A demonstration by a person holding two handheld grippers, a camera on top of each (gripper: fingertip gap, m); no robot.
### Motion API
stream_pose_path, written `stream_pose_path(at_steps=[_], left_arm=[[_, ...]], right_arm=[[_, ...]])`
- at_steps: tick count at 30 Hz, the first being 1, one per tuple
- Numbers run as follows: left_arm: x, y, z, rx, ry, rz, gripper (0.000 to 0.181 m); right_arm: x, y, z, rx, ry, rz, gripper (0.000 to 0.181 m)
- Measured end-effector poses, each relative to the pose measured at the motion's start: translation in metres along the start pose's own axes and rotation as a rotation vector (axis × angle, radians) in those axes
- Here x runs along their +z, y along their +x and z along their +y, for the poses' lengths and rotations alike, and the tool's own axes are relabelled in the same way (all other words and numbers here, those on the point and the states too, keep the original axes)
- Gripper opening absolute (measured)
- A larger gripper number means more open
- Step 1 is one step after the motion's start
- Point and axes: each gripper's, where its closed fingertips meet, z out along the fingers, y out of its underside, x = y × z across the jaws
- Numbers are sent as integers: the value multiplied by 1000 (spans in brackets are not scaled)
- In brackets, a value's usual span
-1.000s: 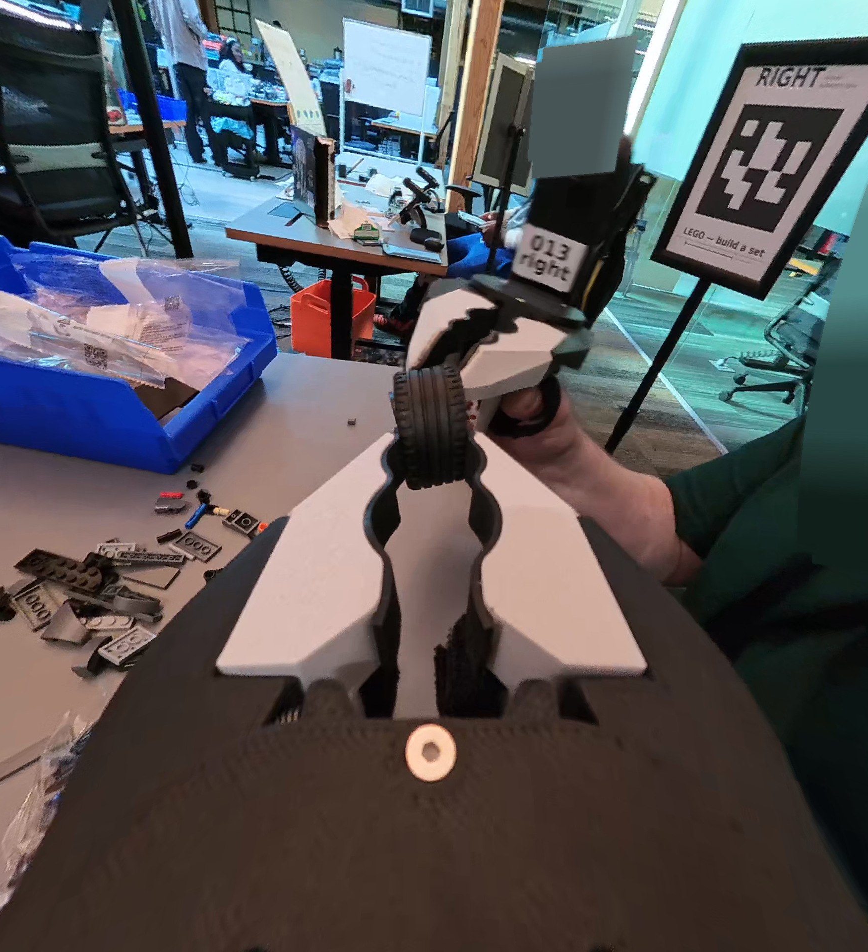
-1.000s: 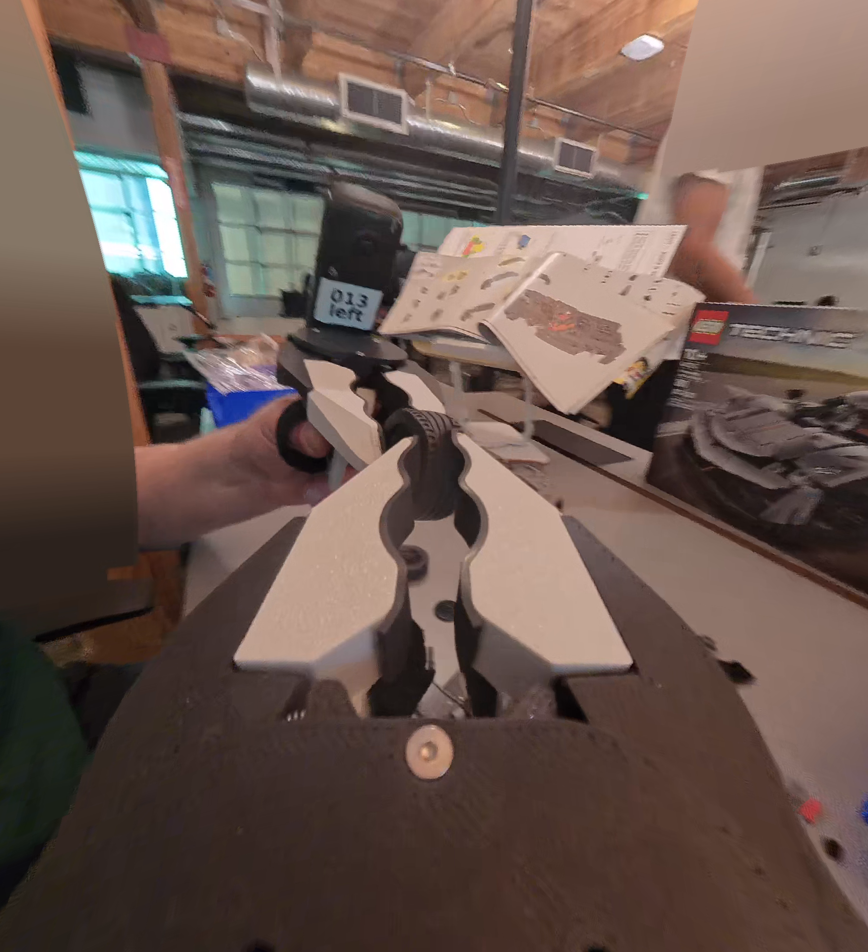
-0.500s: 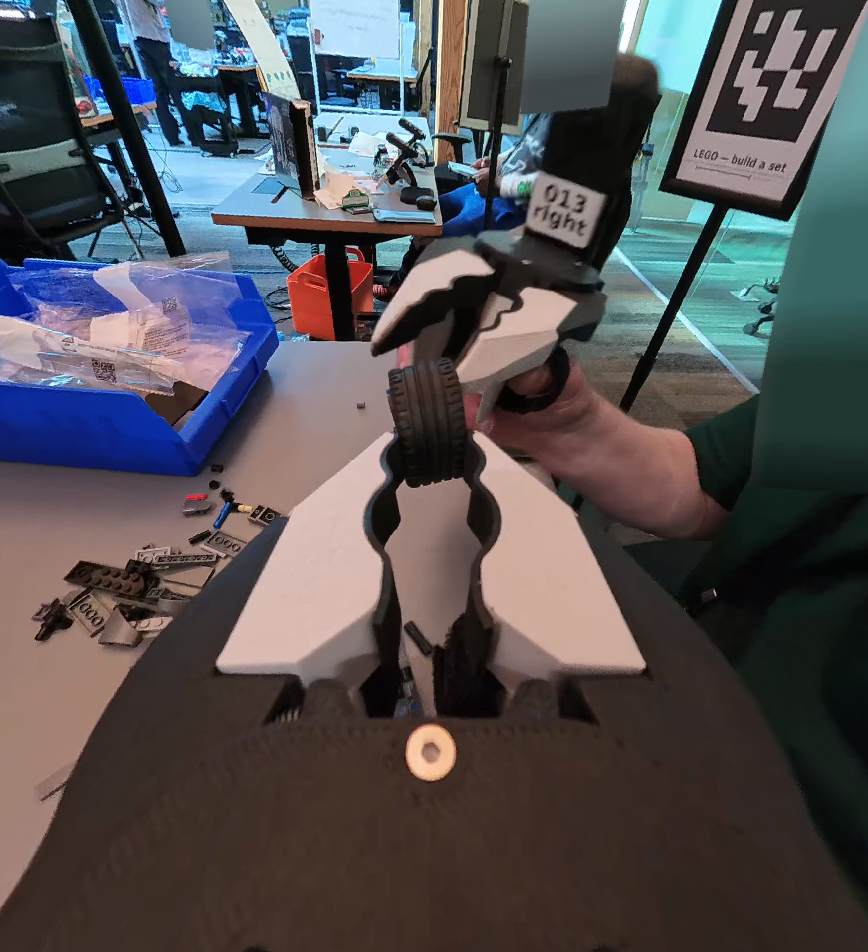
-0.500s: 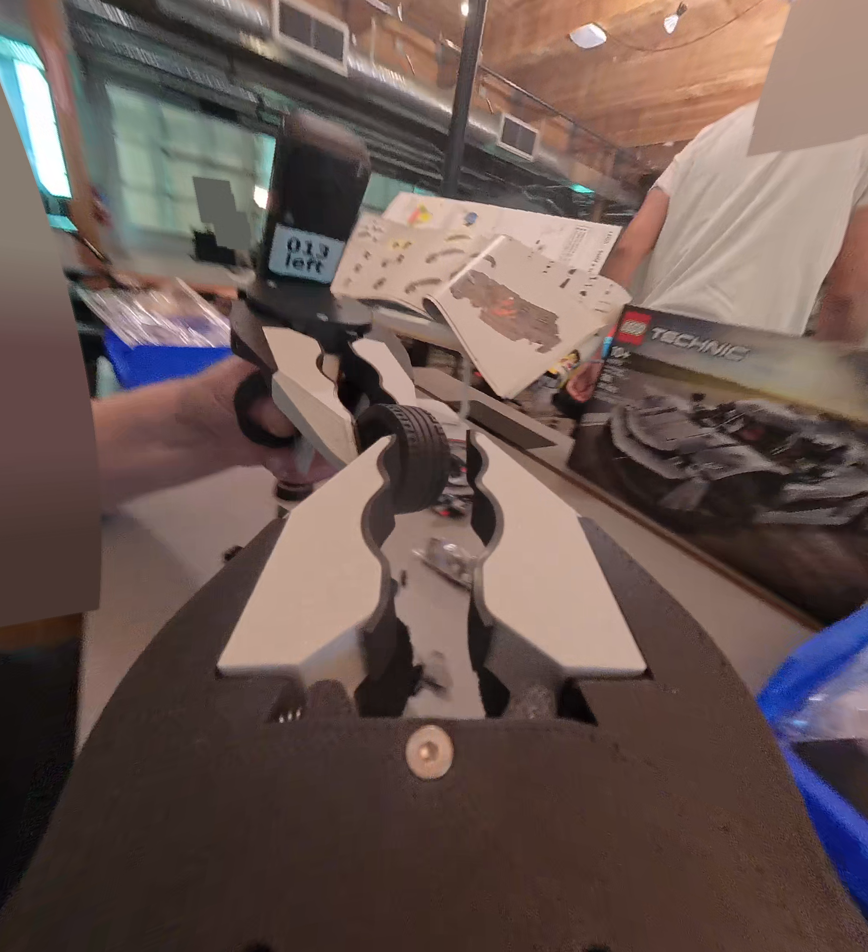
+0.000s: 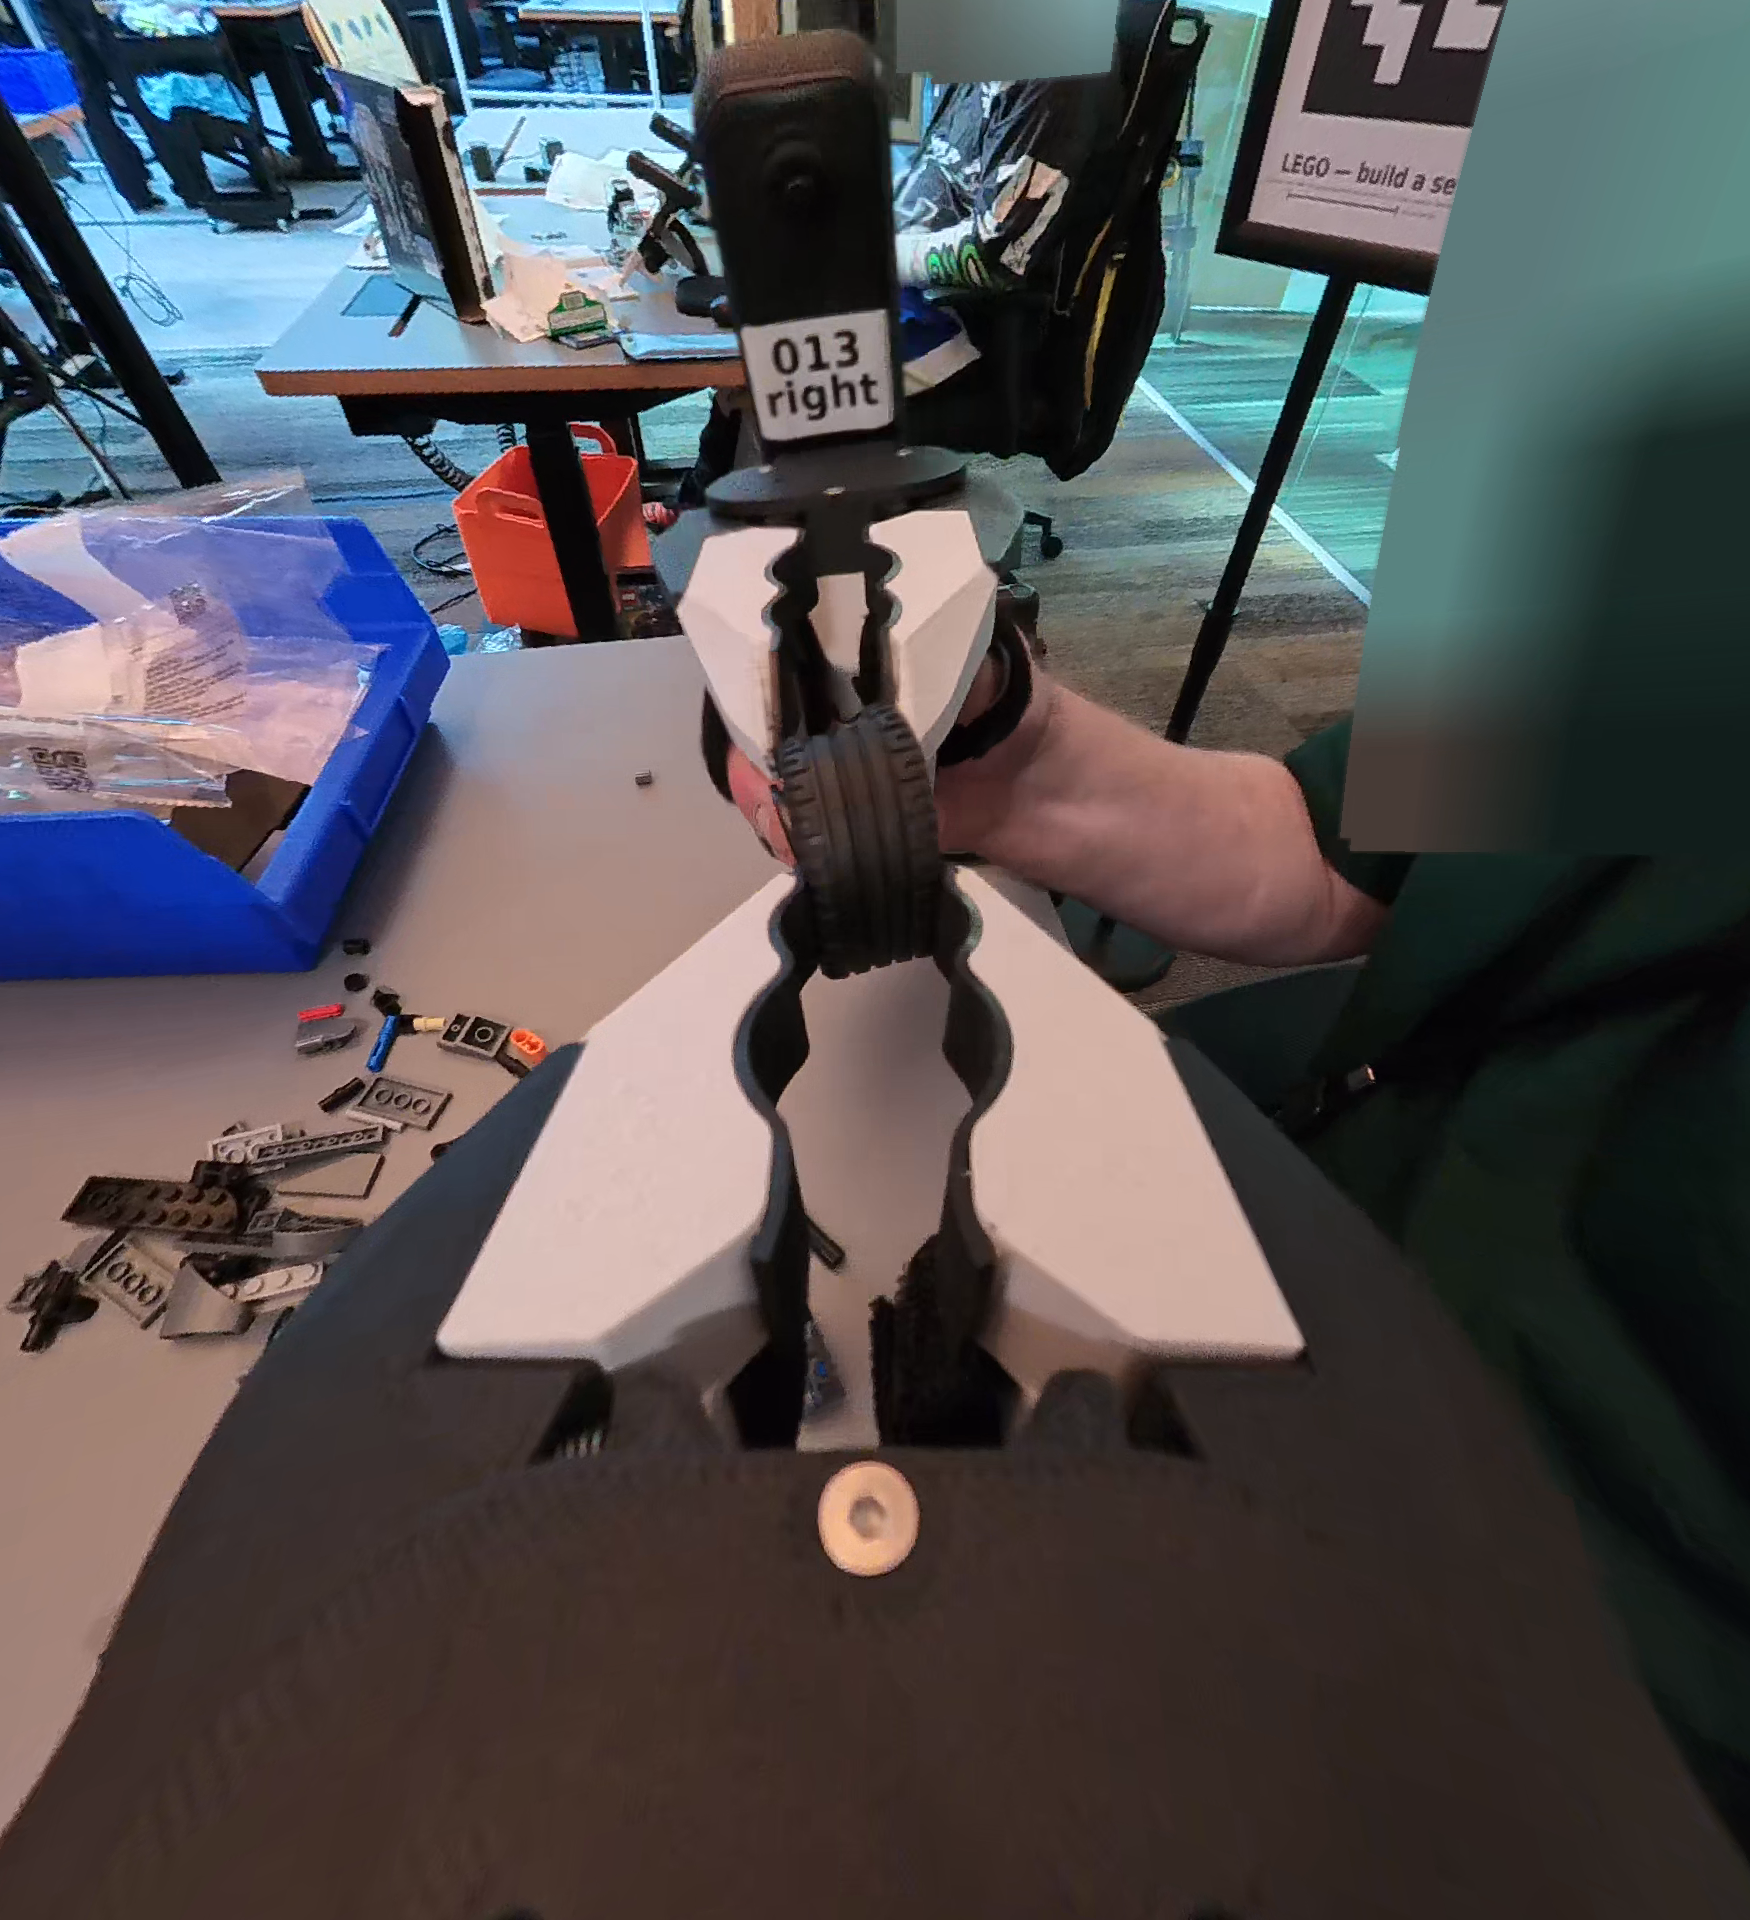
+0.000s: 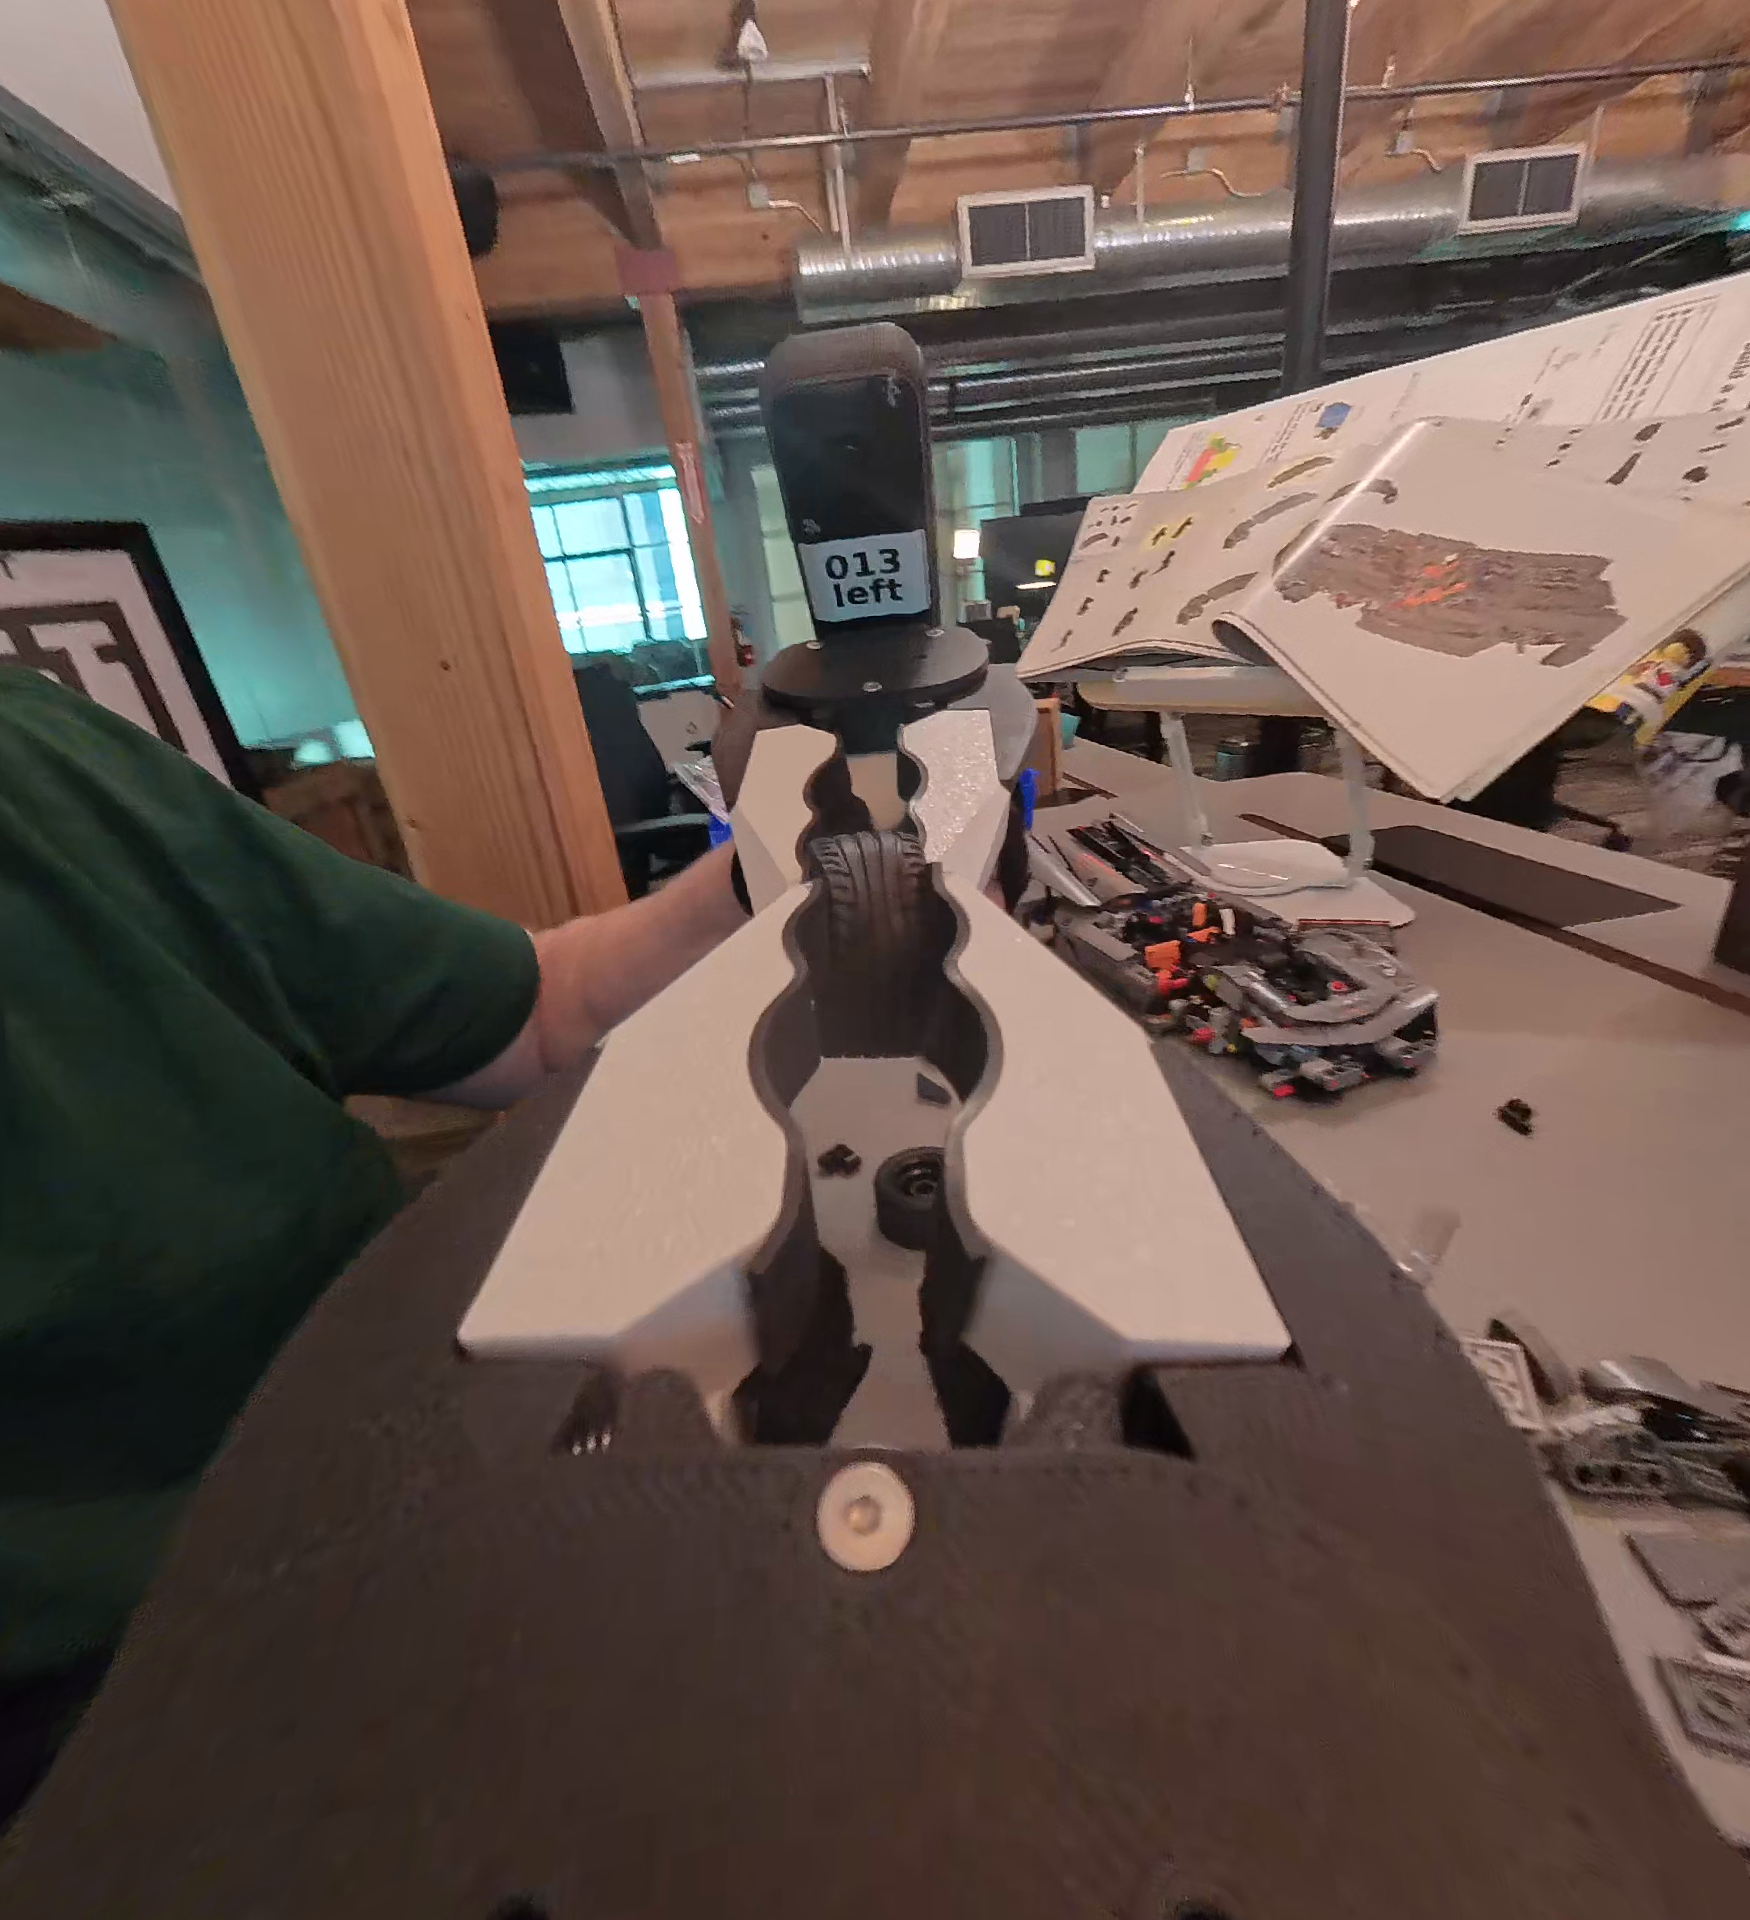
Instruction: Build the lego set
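Midway above the grey bench [image 5: 559,831], the left hand-held gripper [image 5: 866,914] and the right hand-held gripper [image 6: 876,904] meet nose to nose, each with its fingertips pressed against a black rubber tyre [image 5: 855,852] held clear of the surface. Seen from the right wrist camera, the tyre [image 6: 876,914] sits wedged between both pairs of white fingers. A blue bin [image 5: 331,790] at the bench's left edge holds crumpled clear plastic bags [image 5: 123,665], some with printed paper slips; what lies beneath them cannot be made out. Just beside the bin, loose grey and black plates [image 5: 216,1216] and small pins are scattered on the bench. To the right, a partly built grey car model [image 6: 1255,977] rests on the bench below an open instruction booklet [image 6: 1422,582] propped on a stand. A small black wheel hub [image 6: 912,1195] stands on the bench beneath the grippers. An orange bucket [image 5: 549,540] stands on the floor beyond.
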Motion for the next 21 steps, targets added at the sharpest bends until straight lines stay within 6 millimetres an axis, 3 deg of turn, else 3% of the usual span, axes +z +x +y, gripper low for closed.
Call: stream_pose_path(at_steps=[6, 14, 21], left_arm=[[-1, 6, 1, -9, 0, 79, 20], [-4, 4, 4, 89, -92, 24, 21], [-6, -18, -8, 22, 27, -118, 25]], right_arm=[[2, -5, -1, 118, 46, -87, 12], [5, -5, -3, 247, 101, -138, 10], [7, 14, -11, 11, 121, 147, 11]])
